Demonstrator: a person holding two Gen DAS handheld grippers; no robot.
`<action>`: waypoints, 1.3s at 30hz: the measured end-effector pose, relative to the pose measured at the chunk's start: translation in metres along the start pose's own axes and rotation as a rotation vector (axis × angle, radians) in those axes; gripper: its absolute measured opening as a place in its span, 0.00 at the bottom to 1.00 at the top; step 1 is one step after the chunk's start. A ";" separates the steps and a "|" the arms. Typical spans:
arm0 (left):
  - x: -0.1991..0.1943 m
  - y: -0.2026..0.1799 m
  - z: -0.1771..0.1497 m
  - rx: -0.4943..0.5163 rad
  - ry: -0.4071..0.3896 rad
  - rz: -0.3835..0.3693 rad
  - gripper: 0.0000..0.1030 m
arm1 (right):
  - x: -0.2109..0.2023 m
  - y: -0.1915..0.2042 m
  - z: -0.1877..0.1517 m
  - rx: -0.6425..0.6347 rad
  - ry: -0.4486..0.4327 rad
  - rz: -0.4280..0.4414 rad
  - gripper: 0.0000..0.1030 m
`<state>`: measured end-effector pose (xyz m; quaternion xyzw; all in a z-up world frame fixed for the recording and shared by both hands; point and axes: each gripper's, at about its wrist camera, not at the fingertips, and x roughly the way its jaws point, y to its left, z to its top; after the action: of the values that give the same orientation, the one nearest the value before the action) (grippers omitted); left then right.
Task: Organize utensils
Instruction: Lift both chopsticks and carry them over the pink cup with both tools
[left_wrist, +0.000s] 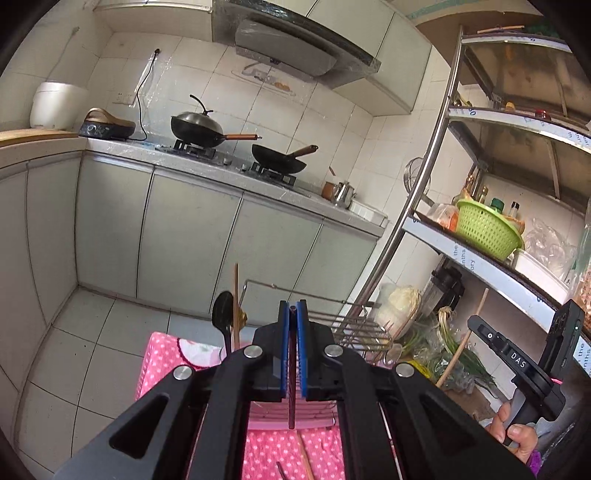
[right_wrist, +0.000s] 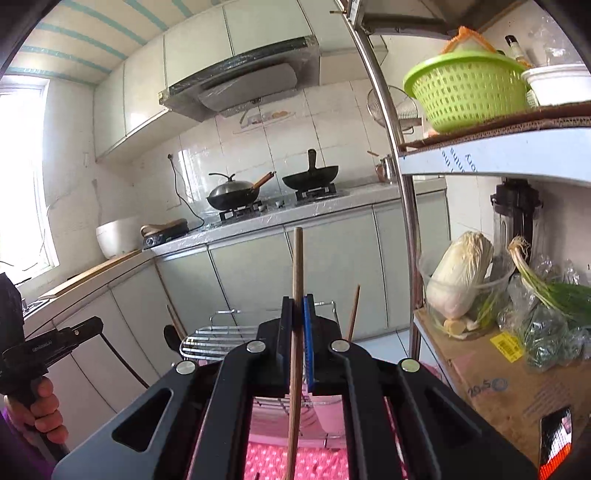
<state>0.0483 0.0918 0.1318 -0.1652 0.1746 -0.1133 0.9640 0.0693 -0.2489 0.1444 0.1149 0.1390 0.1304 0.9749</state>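
Dark reddish chopstick (left_wrist: 292, 384) clamped between blue pads (left_wrist: 283, 350) of left gripper (left_wrist: 293, 312), jaws nearly closed on it, stick tip just past the fingertips, rest running back down toward the camera. Light wooden chopstick (right_wrist: 296, 314) pinched in right gripper (right_wrist: 297, 308), jaws closed to stick width, stick near upright with slight lean, poking well above the fingertips and hanging below them. Both grippers raised and level, aimed across the kitchen, held above the wire utensil rack (right_wrist: 218, 338) on the pink dotted cloth (left_wrist: 166, 360). Rack just ahead of both sets of fingers. Black spoon (left_wrist: 222, 319) and a wooden stick (left_wrist: 235, 306) standing upright at rack's left side in left view; another wooden stick (right_wrist: 353, 314) upright right of right gripper. More utensils lying on cloth below, one wooden (left_wrist: 305, 458), partly hidden by gripper body. Right hand (left_wrist: 511, 430) gripping its handle at lower right of left view; left hand (right_wrist: 42, 413) on its handle at lower left of right view, grippers well apart sideways. Steel shelf post (right_wrist: 391, 155) close on the right, green basket (right_wrist: 467, 88) on shelf above, cabbage (right_wrist: 460, 275) below. Open tiled floor (left_wrist: 74, 350) to the left, cabinets (left_wrist: 184, 229) and stove with woks (left_wrist: 279, 158) well beyond.
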 end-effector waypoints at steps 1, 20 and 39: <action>0.000 0.000 0.006 0.004 -0.012 0.001 0.03 | 0.002 -0.001 0.005 -0.001 -0.017 -0.006 0.06; 0.020 0.016 0.057 0.011 -0.124 0.076 0.03 | 0.049 -0.008 0.040 -0.051 -0.175 -0.111 0.06; 0.067 0.026 0.022 0.039 0.004 0.122 0.03 | 0.084 -0.019 0.004 -0.040 -0.056 -0.112 0.06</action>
<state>0.1220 0.1028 0.1217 -0.1354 0.1840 -0.0579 0.9718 0.1529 -0.2438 0.1230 0.0911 0.1151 0.0752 0.9863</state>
